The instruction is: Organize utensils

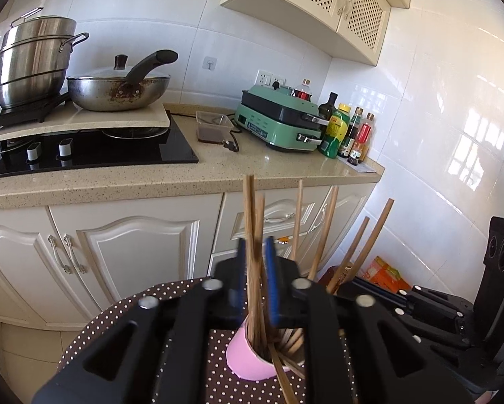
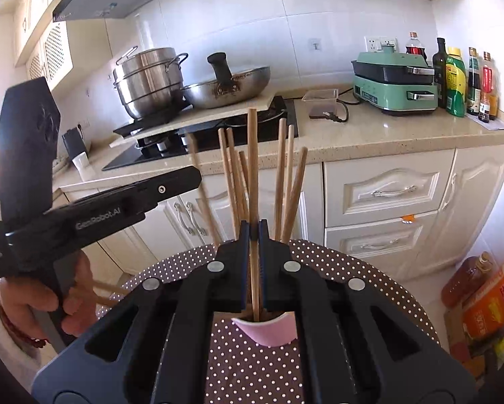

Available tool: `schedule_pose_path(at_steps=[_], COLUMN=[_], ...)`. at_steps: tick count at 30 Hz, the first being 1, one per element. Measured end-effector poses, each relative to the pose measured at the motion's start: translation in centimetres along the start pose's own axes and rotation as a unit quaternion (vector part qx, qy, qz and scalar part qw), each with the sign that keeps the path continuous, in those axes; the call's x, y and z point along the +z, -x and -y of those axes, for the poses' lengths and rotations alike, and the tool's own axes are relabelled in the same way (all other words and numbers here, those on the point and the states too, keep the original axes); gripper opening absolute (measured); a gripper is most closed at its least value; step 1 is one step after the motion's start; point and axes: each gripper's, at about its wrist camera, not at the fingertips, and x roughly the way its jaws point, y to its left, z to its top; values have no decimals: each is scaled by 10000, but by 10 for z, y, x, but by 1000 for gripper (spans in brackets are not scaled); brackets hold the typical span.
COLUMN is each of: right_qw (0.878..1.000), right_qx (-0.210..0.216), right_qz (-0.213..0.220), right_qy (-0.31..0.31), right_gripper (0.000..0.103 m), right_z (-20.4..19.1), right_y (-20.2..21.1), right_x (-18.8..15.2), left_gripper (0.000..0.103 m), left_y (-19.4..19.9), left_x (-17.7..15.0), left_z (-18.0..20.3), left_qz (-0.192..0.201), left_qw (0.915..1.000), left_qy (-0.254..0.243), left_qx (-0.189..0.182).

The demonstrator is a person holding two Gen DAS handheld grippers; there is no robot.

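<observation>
Chopsticks (image 2: 252, 168) stand in pink cup (image 2: 269, 331) on dotted table (image 2: 370, 269).
Right gripper (image 2: 254, 229) clamped on one stick, jaws nearly together.
Left gripper (image 1: 256, 245) slightly apart, sticks between jaws, pads look not pressing.
Sticks light, stiff, smooth; likely slip, better grip mid-shaft.
Cup light, may tip.
Only right view shows hand (image 2: 33, 303) holding left tool; only left view shows inside of cup.

Light brown wooden chopsticks (image 2: 287, 181) stand bundled in a pink cup (image 2: 269, 331), leaning apart in several directions with their upper ends fanned out. The cup (image 1: 248, 357) sits upright on a brown, white-dotted tabletop (image 2: 252, 370).
</observation>
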Motion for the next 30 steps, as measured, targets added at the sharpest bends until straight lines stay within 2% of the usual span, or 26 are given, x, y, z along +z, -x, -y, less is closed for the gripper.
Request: schedule_pose_path(at_steps=[1,6,15,19,23,26,28,30], right_qw=[10000,9999,9998,9995,9989,9983,9974,9967], right_qx=[-7,-83,-196,-288,-403,-464,-535,-537], right_qz=[-42,-102,-31,38,104,208,309,411], right_qy=[-5,-89,73,153,234,289,358,451], right_gripper=[6,6,7,8,11,28,50,50], right_z=[-1,-5,-25,-38,-53,-69,-81,-97], right_y=[1,9,44,69,97,125,145,166], right_x=[0,-1,7,10,13,14,13,12], left_gripper=[26,27,45,51,51,52,54,57], left_y=[2,20,64,94,132,164,186,208], left_x=[0,-1,6,6,5,4,2,0], left_z=[0,2,10,17,26,34,41,48], left_qz=[-2,-43,39,56,148,217,251,288], left_qw=[10000,10000,9996,9991,9984,9976,9971,9964], left_qy=[1,-23,18,65,81,77,54,-20], left_qx=[17,74,290,408,542,654,713,791])
